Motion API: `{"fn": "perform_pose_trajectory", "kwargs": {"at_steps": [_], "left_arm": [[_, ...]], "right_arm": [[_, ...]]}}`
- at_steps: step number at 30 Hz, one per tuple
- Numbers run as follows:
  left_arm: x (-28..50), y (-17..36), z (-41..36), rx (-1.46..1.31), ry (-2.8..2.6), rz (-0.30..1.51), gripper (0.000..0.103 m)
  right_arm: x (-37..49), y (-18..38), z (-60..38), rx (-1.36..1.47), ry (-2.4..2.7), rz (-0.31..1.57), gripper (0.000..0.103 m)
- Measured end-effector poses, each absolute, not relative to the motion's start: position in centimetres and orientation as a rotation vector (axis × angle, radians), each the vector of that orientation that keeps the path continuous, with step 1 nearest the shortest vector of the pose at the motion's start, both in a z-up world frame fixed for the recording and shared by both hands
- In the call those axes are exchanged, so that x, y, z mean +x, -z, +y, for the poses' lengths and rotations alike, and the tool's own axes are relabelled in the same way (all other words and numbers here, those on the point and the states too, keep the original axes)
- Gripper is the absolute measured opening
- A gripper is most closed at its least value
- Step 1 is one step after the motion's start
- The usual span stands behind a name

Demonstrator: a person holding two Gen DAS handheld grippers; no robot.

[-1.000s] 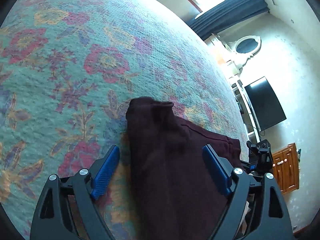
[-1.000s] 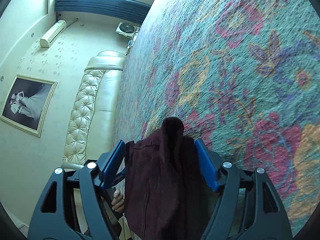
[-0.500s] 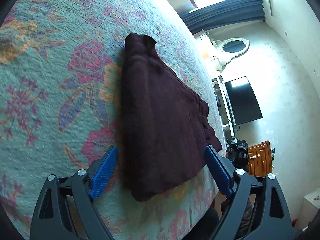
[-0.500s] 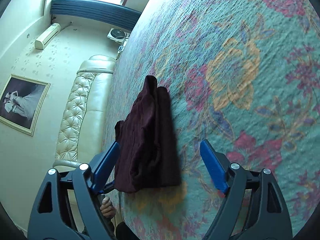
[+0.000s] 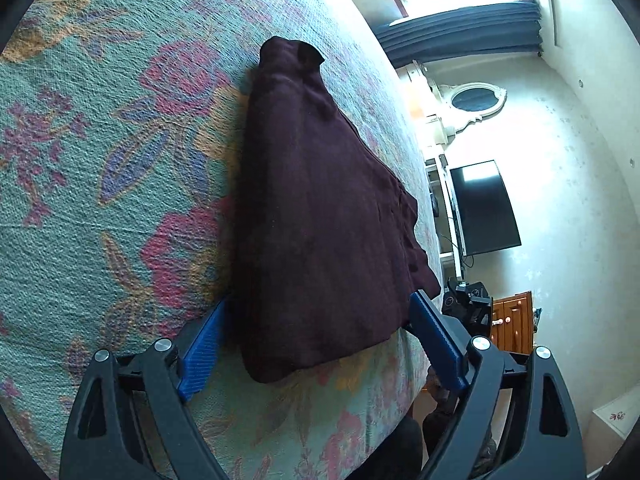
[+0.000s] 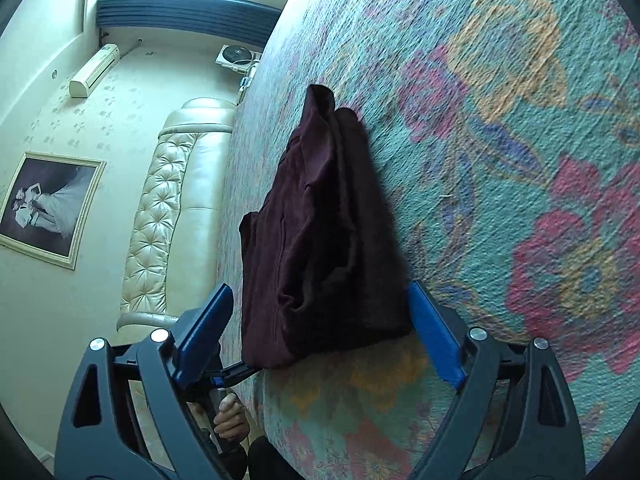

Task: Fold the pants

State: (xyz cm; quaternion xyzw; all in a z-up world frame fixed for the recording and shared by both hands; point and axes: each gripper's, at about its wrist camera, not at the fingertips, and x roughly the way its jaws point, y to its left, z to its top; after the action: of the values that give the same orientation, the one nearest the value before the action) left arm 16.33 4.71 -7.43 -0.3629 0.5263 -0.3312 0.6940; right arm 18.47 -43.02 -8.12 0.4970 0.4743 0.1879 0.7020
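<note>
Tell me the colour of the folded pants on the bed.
Dark maroon, a plain burgundy with no pattern; the pants show best in the left wrist view.

The pants [image 5: 320,208] lie folded on the bedspread [image 5: 100,160] near its front edge, with the left gripper [image 5: 316,344] and right gripper [image 6: 320,336] just before them, jaws flanking their near end.

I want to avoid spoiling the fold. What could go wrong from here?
1. The folded pants lie near the edge of the bed; a nudge may slide them off.
2. Both open grippers, left gripper and right gripper, straddle the near end; their fingers may catch a layer.
</note>
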Motion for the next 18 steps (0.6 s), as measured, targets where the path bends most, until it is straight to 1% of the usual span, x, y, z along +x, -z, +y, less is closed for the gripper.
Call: {"fn": "perform_pose_trajectory", "kwargs": {"at_steps": [4, 5, 6, 7, 8, 9, 10, 12, 18], "left_arm": [[16.2, 7.6, 3.9, -0.824, 0.747, 1.179, 0.085], [16.3, 7.6, 3.6, -0.823, 0.739, 1.181, 0.085], [16.3, 7.6, 3.4, -0.819, 0.730, 1.183, 0.082], [16.2, 7.7, 3.2, -0.812, 0.719, 1.189, 0.072], [16.1, 7.9, 3.0, -0.801, 0.700, 1.204, 0.063], [16.2, 8.2, 2.8, -0.789, 0.679, 1.231, 0.038], [16.2, 8.7, 2.7, -0.795, 0.657, 1.255, 0.031], [16.0, 8.8, 2.7, -0.799, 0.633, 1.248, 0.027], [15.3, 7.1, 2.2, -0.697, 0.568, 1.219, 0.023]], "right_arm": [[18.9, 8.2, -42.1, 1.073, -0.427, 1.064, 0.087], [18.9, 8.1, -41.8, 1.054, -0.422, 1.075, 0.078], [18.8, 8.4, -41.6, 1.036, -0.404, 1.092, 0.061], [18.8, 8.8, -41.5, 1.029, -0.389, 1.110, 0.052], [18.8, 9.1, -41.6, 1.038, -0.386, 1.111, 0.047], [18.5, 9.3, -41.7, 1.047, -0.388, 1.106, 0.044], [18.4, 9.3, -41.7, 1.056, -0.392, 1.103, 0.043], [18.2, 9.3, -41.9, 1.072, -0.399, 1.094, 0.039], [18.0, 8.7, -41.9, 1.078, -0.398, 1.084, 0.036]]}}
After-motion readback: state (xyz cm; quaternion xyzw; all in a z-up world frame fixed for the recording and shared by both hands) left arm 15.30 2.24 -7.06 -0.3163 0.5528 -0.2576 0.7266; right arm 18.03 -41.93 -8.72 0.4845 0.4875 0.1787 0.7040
